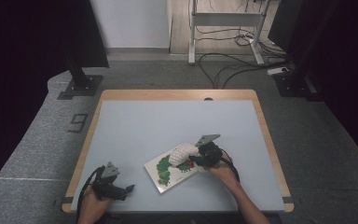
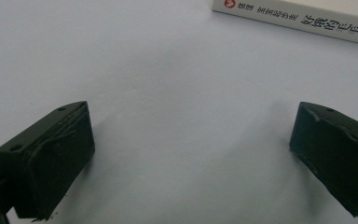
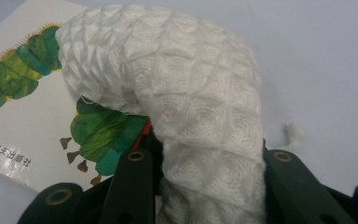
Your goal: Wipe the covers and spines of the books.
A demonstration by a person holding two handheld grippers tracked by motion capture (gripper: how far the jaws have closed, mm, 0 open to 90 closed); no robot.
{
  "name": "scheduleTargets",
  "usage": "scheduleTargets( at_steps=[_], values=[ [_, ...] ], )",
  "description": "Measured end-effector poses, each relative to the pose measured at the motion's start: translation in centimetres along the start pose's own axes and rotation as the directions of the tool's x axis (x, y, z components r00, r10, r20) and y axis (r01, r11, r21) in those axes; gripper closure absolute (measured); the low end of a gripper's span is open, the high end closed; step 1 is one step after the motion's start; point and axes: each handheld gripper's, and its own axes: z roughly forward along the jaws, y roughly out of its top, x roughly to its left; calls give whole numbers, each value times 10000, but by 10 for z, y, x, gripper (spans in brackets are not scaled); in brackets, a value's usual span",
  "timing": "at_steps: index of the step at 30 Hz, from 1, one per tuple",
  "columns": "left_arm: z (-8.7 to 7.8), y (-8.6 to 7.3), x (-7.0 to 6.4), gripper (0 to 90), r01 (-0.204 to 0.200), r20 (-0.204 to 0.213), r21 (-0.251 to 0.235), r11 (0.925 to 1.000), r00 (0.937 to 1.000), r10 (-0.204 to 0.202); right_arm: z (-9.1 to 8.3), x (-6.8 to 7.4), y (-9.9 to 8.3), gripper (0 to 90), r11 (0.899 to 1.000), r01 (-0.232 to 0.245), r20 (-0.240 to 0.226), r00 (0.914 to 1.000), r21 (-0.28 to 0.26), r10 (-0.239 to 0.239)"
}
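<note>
Right hand-held gripper [image 1: 196,157] clenched on white knit cloth [image 1: 182,153], draped over picture book [image 1: 170,169] near worktop [image 1: 135,126] front edge. Wiping apparently underway, unfinished. Left hand-held gripper [image 1: 129,189] released, idle at front-left corner.

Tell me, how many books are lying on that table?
1. The book, with a green caterpillar on its cover, lies flat near the table's front edge, partly under the white cloth clamped in the right tongs.
</note>
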Motion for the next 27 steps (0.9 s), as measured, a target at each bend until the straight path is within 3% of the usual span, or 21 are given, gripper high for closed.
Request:
scheduleTargets(
  at_steps=[4, 14, 27],
  values=[
    [0, 0, 0, 0, 2, -1, -1, 10000, 10000, -2, 1, 3, 5, 660, 9994, 277, 192, 9994, 224, -281],
    [0, 0, 0, 0, 2, 1, 0, 10000, 10000, -2, 13, 1, 21, 658, 9978, 461, 403, 9980, 485, -480],
    [0, 0, 0, 0, 2, 5, 9, 10000, 10000, -2, 27, -4, 37, 652, 9970, 504, 436, 9976, 589, -530]
  ],
)
